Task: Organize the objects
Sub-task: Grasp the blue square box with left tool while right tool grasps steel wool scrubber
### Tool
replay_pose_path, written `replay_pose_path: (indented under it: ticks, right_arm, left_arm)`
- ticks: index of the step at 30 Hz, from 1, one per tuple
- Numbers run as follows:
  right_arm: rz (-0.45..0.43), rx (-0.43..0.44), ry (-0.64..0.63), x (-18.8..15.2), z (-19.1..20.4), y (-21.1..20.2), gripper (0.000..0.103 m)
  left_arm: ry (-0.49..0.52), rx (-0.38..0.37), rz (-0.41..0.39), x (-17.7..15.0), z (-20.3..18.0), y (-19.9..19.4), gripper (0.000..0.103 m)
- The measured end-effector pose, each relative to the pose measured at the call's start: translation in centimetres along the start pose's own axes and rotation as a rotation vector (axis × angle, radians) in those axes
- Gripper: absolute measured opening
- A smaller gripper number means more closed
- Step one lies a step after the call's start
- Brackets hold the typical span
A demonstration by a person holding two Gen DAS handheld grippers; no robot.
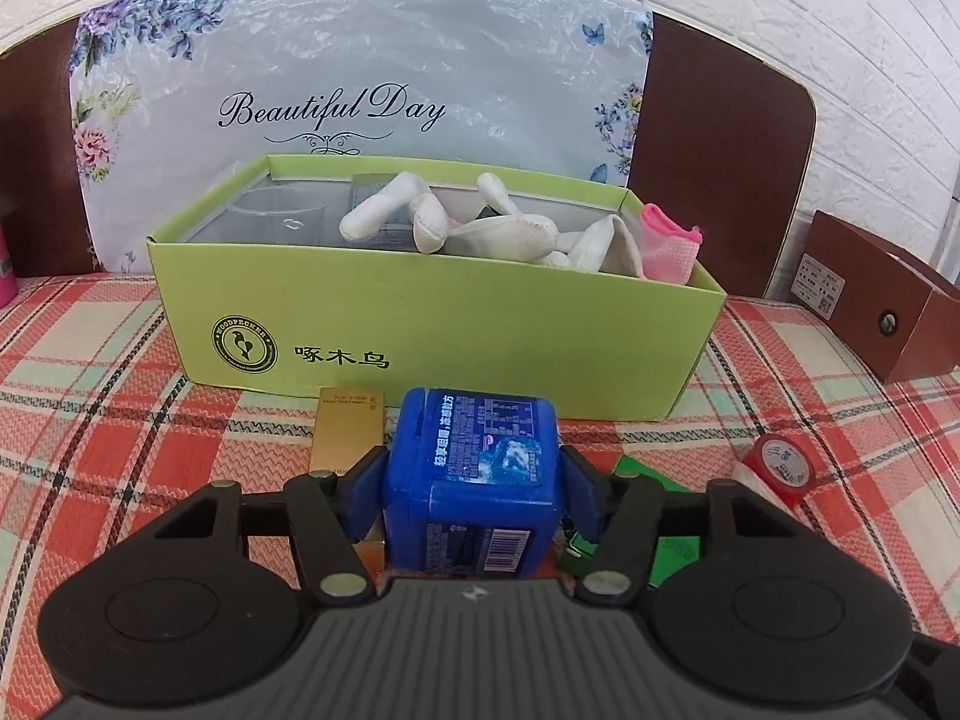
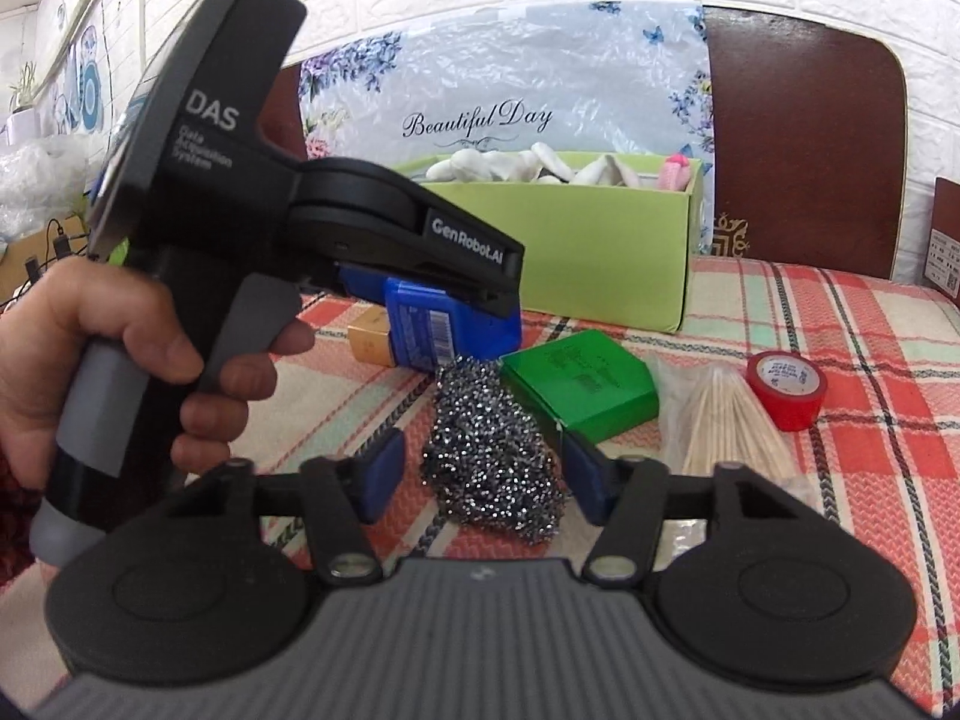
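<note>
Glossy blue plastic tub (image 1: pixel 471 480); matt green cardboard box (image 1: pixel 432 324); woven checked cloth (image 2: pixel 840 324) — rough; shiny metal scourer (image 2: pixel 492 456) — wiry; glossy red tape (image 2: pixel 786 387); bundled wooden sticks (image 2: pixel 726 420).

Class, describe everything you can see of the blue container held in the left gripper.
The blue container is a boxy, rounded-cornered plastic tub with printed labels, a barcode and a lid. The left gripper clamps its sides between blue pads, holding it above the checked cloth, in front of the green box. From the right wrist view it appears tilted, just over the steel scourer.
</note>
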State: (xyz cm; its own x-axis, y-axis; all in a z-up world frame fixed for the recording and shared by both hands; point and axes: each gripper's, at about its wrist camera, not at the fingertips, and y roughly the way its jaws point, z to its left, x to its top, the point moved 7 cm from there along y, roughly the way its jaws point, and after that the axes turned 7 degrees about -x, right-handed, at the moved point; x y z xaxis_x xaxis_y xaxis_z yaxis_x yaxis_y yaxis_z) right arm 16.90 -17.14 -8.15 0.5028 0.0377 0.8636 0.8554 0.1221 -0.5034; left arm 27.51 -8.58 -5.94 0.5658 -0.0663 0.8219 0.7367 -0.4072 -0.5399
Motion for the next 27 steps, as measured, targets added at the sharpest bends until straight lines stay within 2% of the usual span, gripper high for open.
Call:
replay_pose_path:
  ticks: [3, 17, 21, 27]
  right_arm:
    - [0.013, 0.004, 0.0, -0.1, 0.0, 0.2, 0.048]
    - [0.011, 0.007, 0.047, 0.0, -0.7, 0.2, 0.05]
    - [0.004, 0.01, 0.04, 0.0, -0.6, 0.2, 0.042]
    - [-0.034, 0.006, 0.077, 0.1, -1.1, -0.5, 0.039]
  left_arm:
    - [0.011, -0.009, -0.006, -0.4, -0.3, -0.4, 0.062]
    - [0.024, 0.013, 0.013, -1.5, 0.1, 0.4, 0.062]
    - [0.005, 0.02, 0.005, -1.4, 0.1, 0.0, 0.062]
    - [-0.031, 0.022, -0.047, -0.9, -0.3, -1.9, 0.06]
